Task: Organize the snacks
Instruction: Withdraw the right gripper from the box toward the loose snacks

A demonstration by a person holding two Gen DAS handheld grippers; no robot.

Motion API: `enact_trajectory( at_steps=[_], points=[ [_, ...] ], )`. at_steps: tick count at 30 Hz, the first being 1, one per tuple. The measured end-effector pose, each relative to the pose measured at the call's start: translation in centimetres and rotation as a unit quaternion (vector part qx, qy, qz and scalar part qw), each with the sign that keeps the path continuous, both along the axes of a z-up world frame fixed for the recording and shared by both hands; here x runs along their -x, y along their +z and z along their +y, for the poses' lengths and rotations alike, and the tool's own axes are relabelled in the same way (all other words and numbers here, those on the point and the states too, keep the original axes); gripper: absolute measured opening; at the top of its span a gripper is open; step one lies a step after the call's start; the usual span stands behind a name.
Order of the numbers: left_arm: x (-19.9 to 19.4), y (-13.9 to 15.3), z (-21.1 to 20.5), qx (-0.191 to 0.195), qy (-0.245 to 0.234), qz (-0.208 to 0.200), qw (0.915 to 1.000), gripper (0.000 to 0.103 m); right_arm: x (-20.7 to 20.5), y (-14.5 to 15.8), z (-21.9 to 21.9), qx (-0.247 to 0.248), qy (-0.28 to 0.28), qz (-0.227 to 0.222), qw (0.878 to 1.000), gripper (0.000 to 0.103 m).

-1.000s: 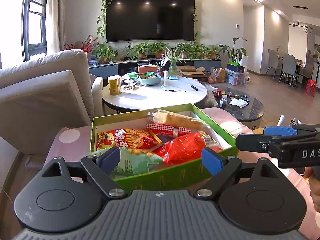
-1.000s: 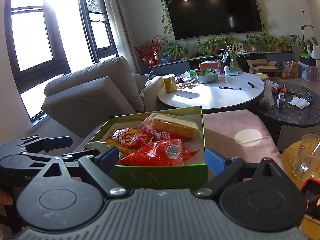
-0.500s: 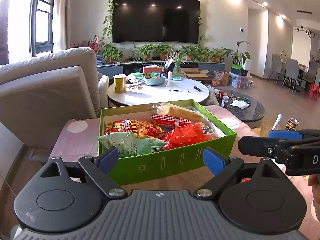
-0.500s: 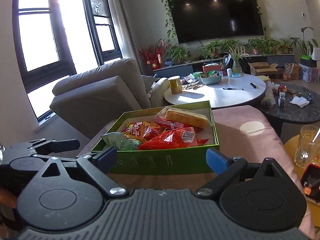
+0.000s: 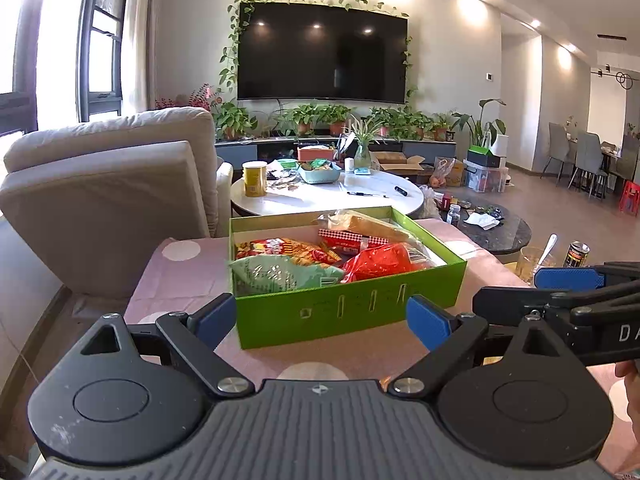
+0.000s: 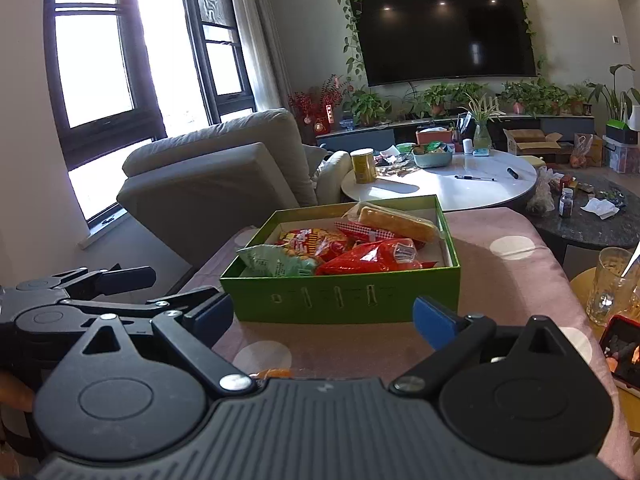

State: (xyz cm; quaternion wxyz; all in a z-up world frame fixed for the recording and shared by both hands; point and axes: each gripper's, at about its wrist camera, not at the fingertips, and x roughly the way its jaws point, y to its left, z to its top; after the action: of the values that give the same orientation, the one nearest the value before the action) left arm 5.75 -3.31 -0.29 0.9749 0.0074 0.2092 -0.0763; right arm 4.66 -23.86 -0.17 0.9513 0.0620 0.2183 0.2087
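A green open box [image 5: 348, 316] [image 6: 344, 300] sits on a pink cloth with white dots [image 5: 180, 280]. Inside lie a pale green bag [image 5: 280, 276], a red bag [image 5: 380, 262], a yellow-red bag [image 5: 288, 249], a red-checked pack [image 5: 352, 237] and a wrapped bread loaf [image 5: 368, 222]. My left gripper [image 5: 322, 320] is open just short of the box's front wall, with nothing between its blue pads. My right gripper [image 6: 322, 318] is also open and empty, facing the same wall. Each gripper shows in the other's view: the right gripper [image 5: 532, 290] at the right, the left gripper [image 6: 160, 286] at the left.
A beige armchair [image 5: 104, 200] stands left of the box. Behind it is a round white table [image 5: 328, 196] with a yellow can [image 5: 255, 178], and a dark round table [image 5: 496, 228]. A glass with a spoon [image 6: 612, 284], a drink can [image 5: 576, 254] and a red phone [image 6: 622, 352] sit at the right.
Both grippers have drawn back from the box. Their pads flanked its front corners before; now the whole box sits ahead of them with cloth showing in front.
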Motion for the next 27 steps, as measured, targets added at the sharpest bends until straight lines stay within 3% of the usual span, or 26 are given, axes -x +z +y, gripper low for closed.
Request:
enact_trajectory(
  at_steps=[15,23,27],
  points=[
    [4.7,0.2,4.5,-0.004,0.047,-0.003,0.9989,0.091,2.2,0.1,0.8,0.006,-0.005,0.01,1.0,0.063],
    [7.2,-3.0,7.5,-0.022,0.097,0.064,0.993,0.091,2.3,-0.6,1.8,0.015,0.004,0.026,1.0,0.063],
    [8.7,-5.2,7.8,-0.041,0.092,0.091,0.9907,0.091,2.3,-1.1,2.4,0.017,0.009,0.037,0.999,0.063]
  ],
)
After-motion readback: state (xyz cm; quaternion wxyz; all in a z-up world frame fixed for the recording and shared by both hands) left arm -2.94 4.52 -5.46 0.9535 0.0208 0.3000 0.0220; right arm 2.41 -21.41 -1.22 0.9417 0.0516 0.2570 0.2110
